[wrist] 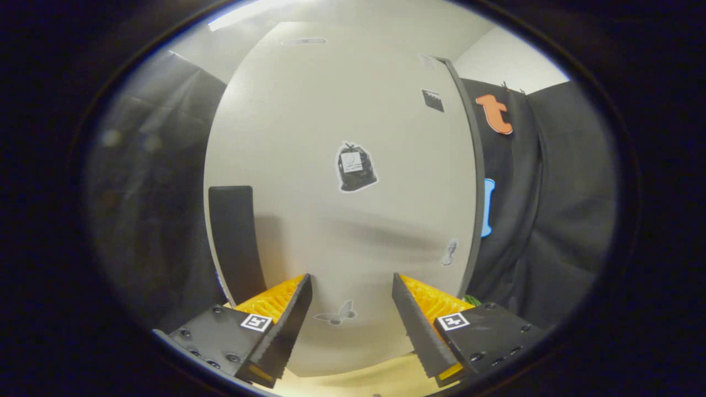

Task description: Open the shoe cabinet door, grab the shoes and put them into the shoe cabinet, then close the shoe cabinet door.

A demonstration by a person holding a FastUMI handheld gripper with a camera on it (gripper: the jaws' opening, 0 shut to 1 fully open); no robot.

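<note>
My gripper sits at the bottom centre of the frame, fingers spread wide apart w/ nothing between them, just bare panel showing thru the gap. Not clamped on anything.

The shoe cabinet door takes up most of the middle of the frame, pale flat panel, right ahead of my fingertips and v. close. Can't tell if the tips actually touch it. Door looks closed or nearly so; can't say for sure from this angle.

A dark handle is at lower left of the door, near its left edge, just above and beyond my left finger. Upright, tall rectangle.

Stickers on the door: a black bag sticker approx. centre frame, a small dark square sticker upper right, a faint butterfly sticker low between my fingers, and another pale one lower right near the door's edge.

Dark edge strip runs down the door's right side. Black cloth wall hangs to the right of it and also at left of frame. A pale yellowish floor shows at the v. bottom below the door.
</note>
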